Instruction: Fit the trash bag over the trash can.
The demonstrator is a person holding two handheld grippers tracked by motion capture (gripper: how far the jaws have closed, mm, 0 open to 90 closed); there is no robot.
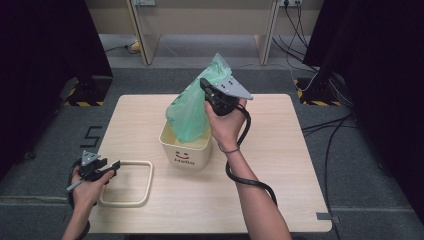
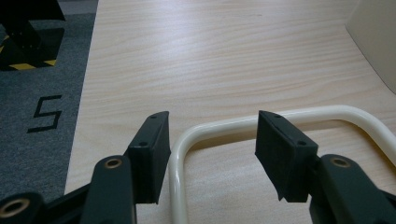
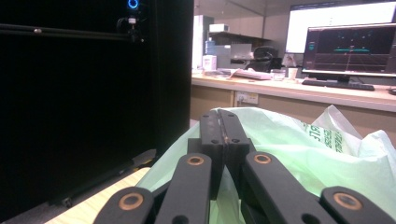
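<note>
The wooden table [image 1: 280, 165] carries everything. Near its middle, a little toward the far edge, stands a cream bin [image 1: 185, 150] with a printed face on its front wall. A green plastic bag [image 1: 192, 107] hangs with its lower part inside the bin and its upper part lifted above the rim. I judge that the bag is being set into the bin as a liner, and this is why it is held high from the top.

At the near left corner a cream rectangular ring [image 1: 131, 183] lies flat on the table. Probably it is the frame that clamps the bag on the rim, so it waits there until the bag is seated.

The right gripper [image 1: 210, 92] is above the bin, its jaws pressed together and pinching the bag near its top. The left gripper [image 1: 114, 166] rests at the ring's left end with jaws spread and nothing between the pads pressed.

The left gripper view makes clear that the ring's corner [image 2: 180, 144] lies between the open jaws but apart from both pads. The right gripper view shows the thin film [image 3: 299, 154] bunched around the closed jaws.
</note>
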